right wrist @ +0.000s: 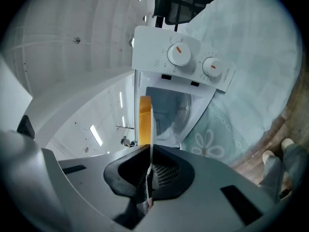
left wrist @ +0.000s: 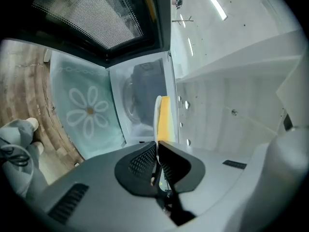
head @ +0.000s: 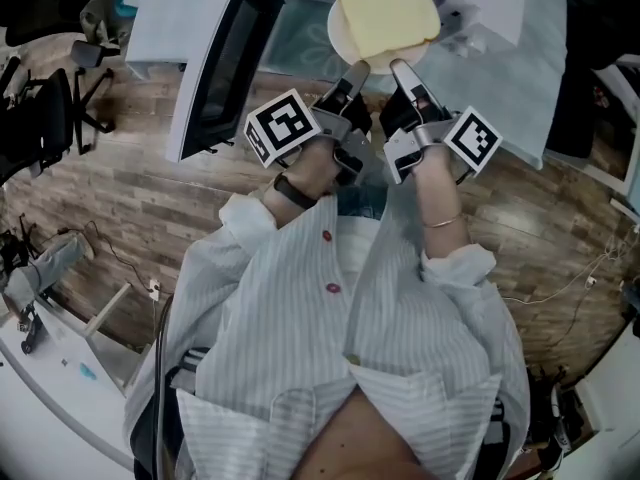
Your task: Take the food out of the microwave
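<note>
Both grippers share one load. Left gripper (head: 357, 70) jaws are pinched together on the near rim of the plate (head: 340, 30). Right gripper (head: 402, 68) jaws are likewise clamped on that rim, just beside the left.

- Plate carries the food (head: 385, 20), a flat yellow slab with its longer side running across, from one hand toward the other.
- Key relation: the plate reaches straight out from both sets of jaws toward the microwave (right wrist: 149, 45), held by one edge only, so all its weight hangs ahead of the pads. Each gripper view shows it edge-on, in line with the jaws. Neither hand is nearer.
- Plate is outside the microwave, just in front of its open mouth. Inside the microwave I can make out no other dish.
- Door (head: 225, 63) is swung wide, to the left of the mouth.

Surface: the microwave stands on a pale cloth (head: 520, 68) printed with daisies, with bare room in front of and right of the microwave.

Room: wood-plank floor (head: 150, 198), a dark office chair (head: 50, 108) well left of the microwave.

Judgement: draw the plate away from the microwave, keep it level, and match both wrists or the slab slides.
</note>
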{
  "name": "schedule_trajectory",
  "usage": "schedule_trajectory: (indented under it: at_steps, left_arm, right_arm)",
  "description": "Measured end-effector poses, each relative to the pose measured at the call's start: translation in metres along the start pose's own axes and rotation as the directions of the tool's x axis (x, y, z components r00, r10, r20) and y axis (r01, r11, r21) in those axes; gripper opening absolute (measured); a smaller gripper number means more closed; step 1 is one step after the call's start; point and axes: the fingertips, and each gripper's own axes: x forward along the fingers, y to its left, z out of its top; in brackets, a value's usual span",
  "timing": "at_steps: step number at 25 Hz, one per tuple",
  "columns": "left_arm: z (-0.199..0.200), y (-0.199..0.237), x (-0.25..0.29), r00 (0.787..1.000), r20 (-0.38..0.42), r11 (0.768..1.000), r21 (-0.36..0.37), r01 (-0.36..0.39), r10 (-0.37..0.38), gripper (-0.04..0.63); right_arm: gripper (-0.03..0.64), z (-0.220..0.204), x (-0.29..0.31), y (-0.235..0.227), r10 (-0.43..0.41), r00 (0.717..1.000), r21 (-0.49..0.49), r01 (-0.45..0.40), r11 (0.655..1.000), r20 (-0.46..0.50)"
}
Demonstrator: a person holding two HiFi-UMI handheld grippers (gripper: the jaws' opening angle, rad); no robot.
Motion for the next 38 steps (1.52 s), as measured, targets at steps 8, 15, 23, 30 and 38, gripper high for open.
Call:
schedule_trajectory:
  at_steps: [8,15,23,30,38]
  left_arm:
    - [-0.013,-0.028,0.006,0.998,-0.050,0.999,0.012,0.038,-0.037,0.020]
    - [-0.014,-0.037,0.010,0.995,-0.088,0.999,0.015,0.047,-0.045,0.020]
    - [-0.014,-0.045,0.012,0.992,-0.106,0.997,0.018,0.071,-0.069,0.018]
    - [-0.012,-0.054,0.012,0.990,-0.114,0.996,0.014,0.086,-0.084,0.018]
    - [-0.011,-0.057,0.015,0.987,-0.124,0.993,0.029,0.111,-0.107,0.017]
  right_arm:
    - [0.040,0.015,-0.020,0.021,0.025,0.997,-0.011,-0.024,1.000,0.072]
    - [0.040,0.020,-0.023,0.029,0.034,0.993,-0.003,-0.034,0.999,0.113]
    - [0.040,0.023,-0.026,0.036,0.052,0.989,-0.011,-0.051,0.999,0.139]
    - [0.040,0.026,-0.026,0.045,0.067,0.985,-0.025,-0.064,0.998,0.160]
    - [0.040,0.028,-0.027,0.048,0.077,0.981,-0.035,-0.072,0.997,0.178]
